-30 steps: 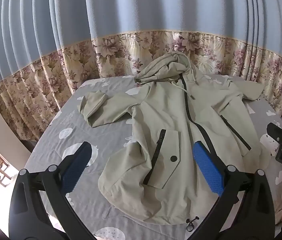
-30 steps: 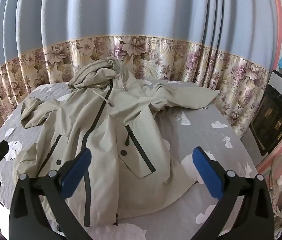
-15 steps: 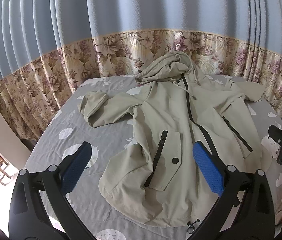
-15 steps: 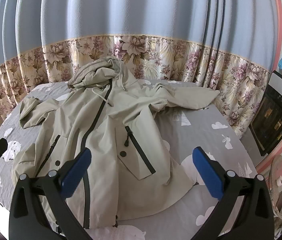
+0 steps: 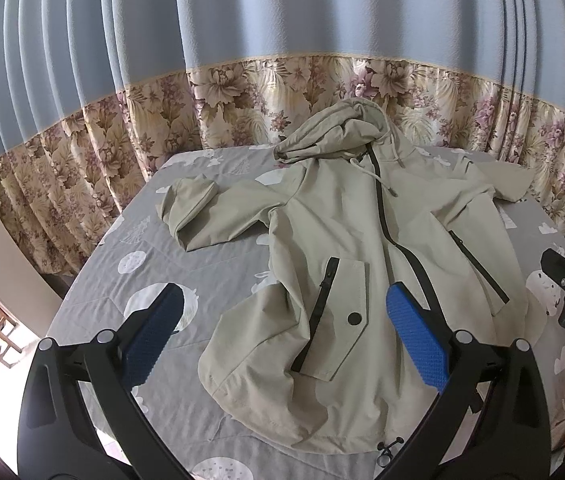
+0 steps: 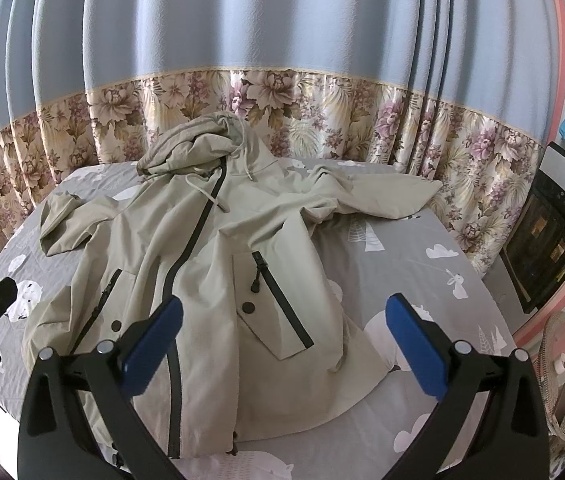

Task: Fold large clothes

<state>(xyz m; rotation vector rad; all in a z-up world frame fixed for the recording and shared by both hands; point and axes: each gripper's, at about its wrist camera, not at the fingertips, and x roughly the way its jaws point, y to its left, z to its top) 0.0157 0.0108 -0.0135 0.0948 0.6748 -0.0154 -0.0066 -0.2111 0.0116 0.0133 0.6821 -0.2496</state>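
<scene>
Hovering above the hem of the unfolded jacket (image 5: 342,240) spread front-up on the bed (image 5: 202,256), jaws of both grippers wide and empty, apparently poised for a first fold.

Pale beige hooded jacket (image 5: 346,248) spread face-up on the bed

Zipped with a dark zipper; hood bunched at the far end, both sleeves out sideways, hem nearest and rumpled.
</scene>
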